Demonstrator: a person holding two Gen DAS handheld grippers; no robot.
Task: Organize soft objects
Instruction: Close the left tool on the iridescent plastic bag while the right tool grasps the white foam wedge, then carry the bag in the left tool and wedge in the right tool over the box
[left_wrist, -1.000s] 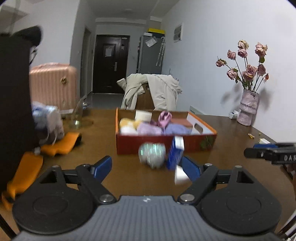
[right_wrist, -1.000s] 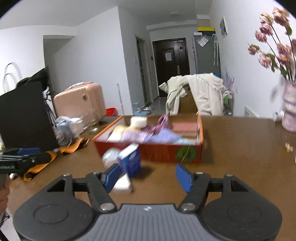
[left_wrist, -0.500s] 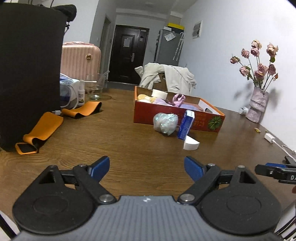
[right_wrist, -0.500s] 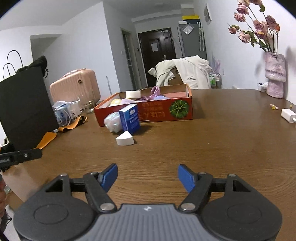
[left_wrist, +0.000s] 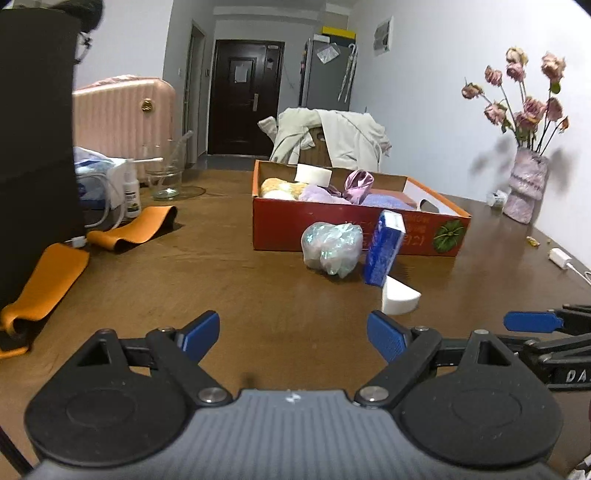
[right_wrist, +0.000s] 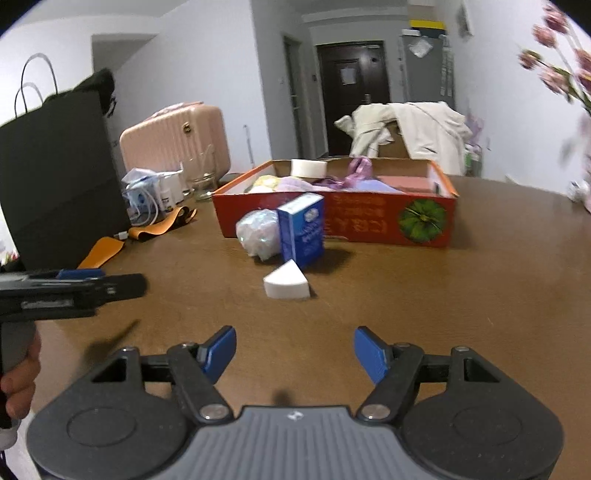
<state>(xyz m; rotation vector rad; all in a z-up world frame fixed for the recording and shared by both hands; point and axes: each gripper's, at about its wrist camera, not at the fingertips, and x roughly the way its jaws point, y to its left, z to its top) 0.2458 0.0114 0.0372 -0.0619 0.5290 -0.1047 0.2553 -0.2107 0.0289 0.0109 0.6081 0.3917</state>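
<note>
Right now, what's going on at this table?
A person holds a hand-held gripper in each hand over a wooden table. The left hand-held gripper and the right hand-held gripper are both open and empty. Ahead, a red box already holds soft items. A plastic-wrapped bundle, a blue carton and a white wedge sponge sit on the table in front of it, untouched.
</note>
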